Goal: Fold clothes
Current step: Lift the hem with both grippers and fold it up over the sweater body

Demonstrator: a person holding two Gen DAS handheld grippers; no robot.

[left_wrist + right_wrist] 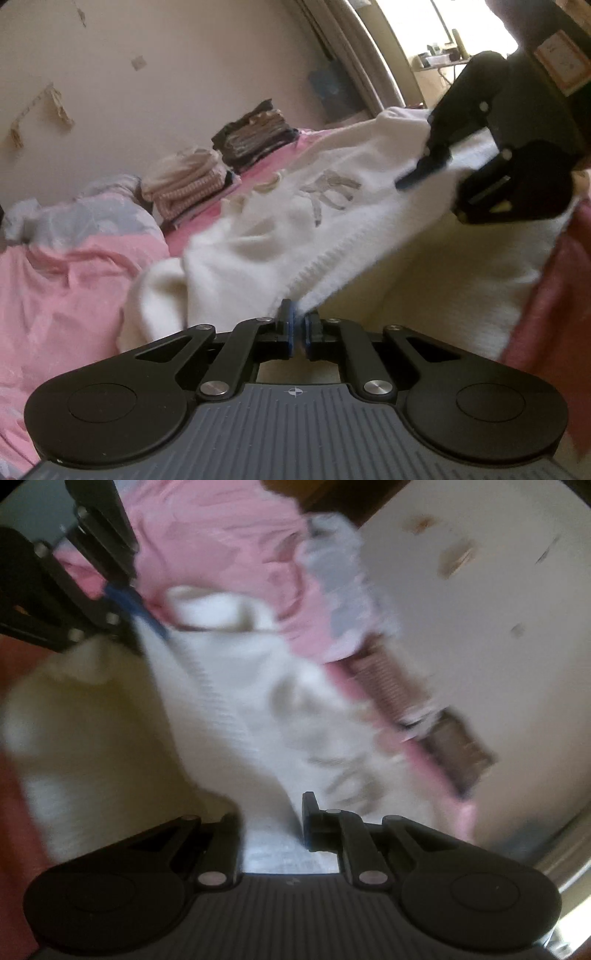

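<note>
A white knitted sweater (280, 229) with grey lettering lies stretched over the pink bed. My left gripper (298, 318) is at the bottom of the left wrist view, its blue pads shut on the ribbed hem. My right gripper (410, 177) comes in from the upper right, shut on the same hem farther along, and the edge runs taut between the two. The right wrist view is blurred. There the sweater (236, 709) drapes over my right gripper (275, 816) and hides one finger. My left gripper (147, 618) pinches the cloth at the upper left.
Two stacks of folded clothes stand on the bed by the wall, a cream and striped one (184, 184) and a dark one (255, 136). A rumpled pink and grey quilt (74, 258) fills the left. Curtains and a bright window (424, 33) are at the back right.
</note>
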